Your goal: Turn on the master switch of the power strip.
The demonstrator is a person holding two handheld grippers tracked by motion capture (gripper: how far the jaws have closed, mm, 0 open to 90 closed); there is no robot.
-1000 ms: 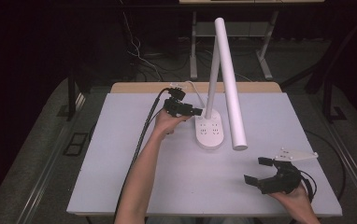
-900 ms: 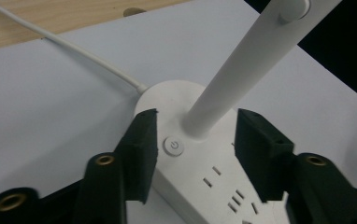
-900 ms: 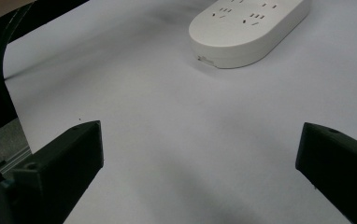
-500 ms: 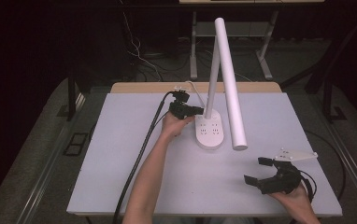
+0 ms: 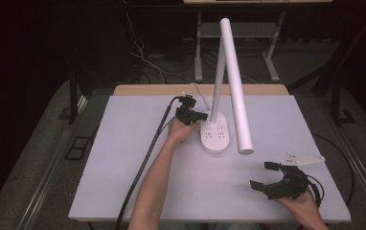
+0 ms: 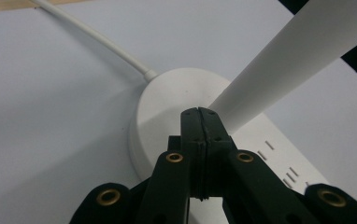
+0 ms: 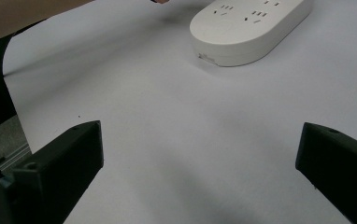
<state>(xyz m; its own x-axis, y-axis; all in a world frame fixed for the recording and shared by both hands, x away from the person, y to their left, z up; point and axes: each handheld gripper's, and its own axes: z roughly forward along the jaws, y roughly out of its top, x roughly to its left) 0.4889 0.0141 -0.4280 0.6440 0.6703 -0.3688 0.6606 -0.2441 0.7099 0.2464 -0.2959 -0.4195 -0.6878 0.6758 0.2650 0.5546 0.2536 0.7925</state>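
My left gripper (image 6: 199, 112) is pressing, jaws just closed together, on the lamp base (image 6: 167, 107). My right gripper (image 5: 272, 177) is resting with jaws apart.

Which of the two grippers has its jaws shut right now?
The left gripper, up at the white lamp base, has its jaws pressed flat together. The right gripper, near the table's front edge, has its jaws spread wide apart.
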